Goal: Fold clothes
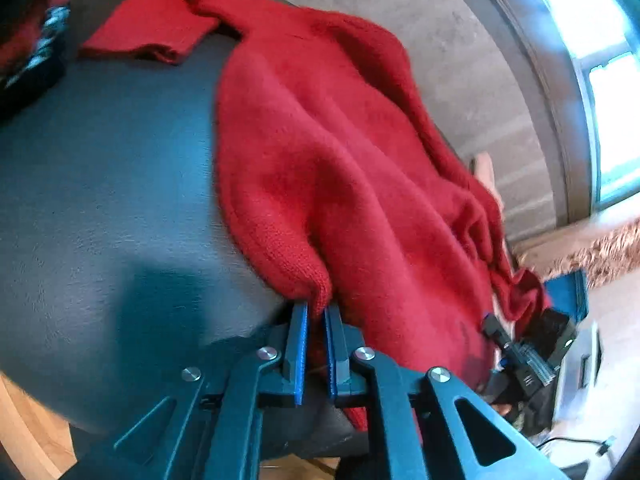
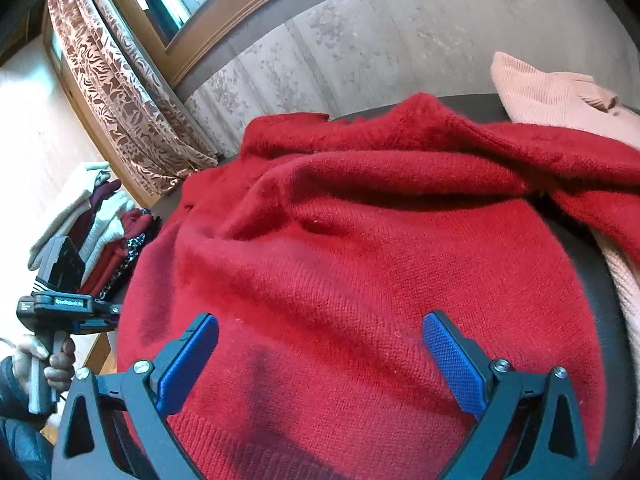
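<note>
A red knit sweater (image 1: 328, 152) lies rumpled on a dark grey table (image 1: 100, 168), one sleeve (image 1: 148, 36) stretched to the far left. My left gripper (image 1: 317, 308) is shut on a corner of the sweater's hem, which bunches up out of the pinch. In the right wrist view the same red sweater (image 2: 360, 260) fills the middle. My right gripper (image 2: 320, 320) stands wide open just above its near hem, with nothing pinched between the blue pads (image 2: 452, 356). A hand (image 2: 52, 364) holds the other gripper's handle at the lower left.
A pale pink sweater (image 2: 552, 92) lies at the back right, partly under the red one. Folded clothes are stacked (image 2: 108, 236) at the left beside a patterned curtain (image 2: 120, 92). A dark printed garment (image 1: 28, 60) sits at the table's far left. A grey wall runs behind the table.
</note>
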Motion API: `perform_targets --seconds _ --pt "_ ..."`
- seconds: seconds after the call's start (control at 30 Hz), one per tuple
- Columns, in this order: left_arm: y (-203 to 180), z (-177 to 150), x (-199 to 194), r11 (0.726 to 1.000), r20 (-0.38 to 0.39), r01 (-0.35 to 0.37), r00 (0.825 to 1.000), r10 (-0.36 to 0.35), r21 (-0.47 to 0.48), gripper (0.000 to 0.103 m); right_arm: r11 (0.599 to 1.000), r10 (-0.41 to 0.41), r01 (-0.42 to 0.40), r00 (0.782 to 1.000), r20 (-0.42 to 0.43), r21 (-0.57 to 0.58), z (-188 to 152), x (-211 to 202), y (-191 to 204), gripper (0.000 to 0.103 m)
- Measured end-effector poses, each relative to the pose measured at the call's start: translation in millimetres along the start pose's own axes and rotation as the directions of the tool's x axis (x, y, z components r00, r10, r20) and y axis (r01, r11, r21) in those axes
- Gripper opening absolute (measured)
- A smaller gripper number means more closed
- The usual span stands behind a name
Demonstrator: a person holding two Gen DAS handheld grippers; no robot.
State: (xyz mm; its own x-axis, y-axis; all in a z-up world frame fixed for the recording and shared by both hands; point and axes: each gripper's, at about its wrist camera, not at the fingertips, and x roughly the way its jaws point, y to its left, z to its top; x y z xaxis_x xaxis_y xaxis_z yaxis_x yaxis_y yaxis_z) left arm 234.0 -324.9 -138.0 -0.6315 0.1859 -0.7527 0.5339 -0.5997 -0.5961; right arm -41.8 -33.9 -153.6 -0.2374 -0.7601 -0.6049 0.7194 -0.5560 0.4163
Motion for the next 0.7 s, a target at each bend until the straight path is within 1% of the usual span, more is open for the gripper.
perform_targets --seconds 0.07,0.2,0.23,0.27,0.33,0.37,0.4,0.43,0.47,0.53,0.57,0.63,0.7 --pt "5.8 -0.1 -31.9 1.000 0.033 0.021 0.999 -0.021 0.006 0.006 1.000 -0.009 0.009 1.000 -0.012 -0.005 1.6 1.4 1.7 0.103" --pt "9.8 -4.8 -103.2 0.997 0.096 0.034 0.995 -0.040 0.063 0.005 0.999 -0.034 0.032 0.997 -0.065 -0.029 5.9 4.8 9.2 0.103" --pt "9.4 -6.7 -121.4 0.996 0.111 0.019 0.993 -0.029 0.087 0.000 1.000 -0.009 0.008 0.996 -0.094 -0.014 7.5 5.0 11.9 0.103" --pt "8.8 -8.6 -135.3 0.994 0.123 -0.016 0.992 0.002 0.111 0.000 1.000 0.026 -0.026 0.992 -0.125 0.000 8.7 5.1 15.5 0.103" --pt "11.5 -10.8 -151.8 0.985 0.136 -0.104 0.987 0.086 0.138 0.000 0.992 0.126 -0.125 0.972 -0.198 0.017 8.3 4.9 26.9 0.103" --pt "16.4 -10.6 -153.3 0.979 0.133 -0.156 0.981 0.139 0.133 0.000 0.991 0.127 -0.131 0.965 -0.228 -0.004 6.1 5.0 33.3 0.103" --pt "21.4 -10.3 -154.9 0.970 0.130 -0.208 0.973 0.191 0.129 0.000 0.992 0.113 -0.122 0.963 -0.244 -0.024 3.6 4.6 38.0 0.103" --pt "27.9 -9.2 -153.2 0.963 0.133 -0.249 0.963 0.235 0.106 0.000 0.993 0.098 -0.113 0.960 -0.261 -0.045 1.1 4.2 42.7 0.103" --pt "30.0 -8.7 -149.6 0.964 0.137 -0.252 0.961 0.239 0.089 0.000 0.993 0.088 -0.107 0.958 -0.274 -0.057 -0.7 3.1 46.6 0.103" --pt "22.7 -7.0 -138.8 0.976 0.148 -0.192 0.973 0.177 0.098 0.005 0.993 0.091 -0.108 0.956 -0.280 -0.044 -1.2 -2.7 50.2 0.103" --pt "15.7 -5.2 -129.8 0.979 0.146 -0.167 0.978 0.149 0.120 0.008 0.994 0.083 -0.100 0.958 -0.275 -0.045 -0.9 -6.0 50.9 0.103" --pt "0.1 -1.2 -106.6 0.970 0.129 -0.155 0.983 0.132 0.187 0.009 0.996 0.068 -0.083 0.963 -0.262 -0.046 -0.1 -12.5 52.1 0.103" --pt "-15.4 3.0 -81.5 0.954 0.115 -0.159 0.984 0.133 0.255 0.009 0.997 0.058 -0.067 0.973 -0.222 -0.036 3.7 -17.9 50.5 0.103"
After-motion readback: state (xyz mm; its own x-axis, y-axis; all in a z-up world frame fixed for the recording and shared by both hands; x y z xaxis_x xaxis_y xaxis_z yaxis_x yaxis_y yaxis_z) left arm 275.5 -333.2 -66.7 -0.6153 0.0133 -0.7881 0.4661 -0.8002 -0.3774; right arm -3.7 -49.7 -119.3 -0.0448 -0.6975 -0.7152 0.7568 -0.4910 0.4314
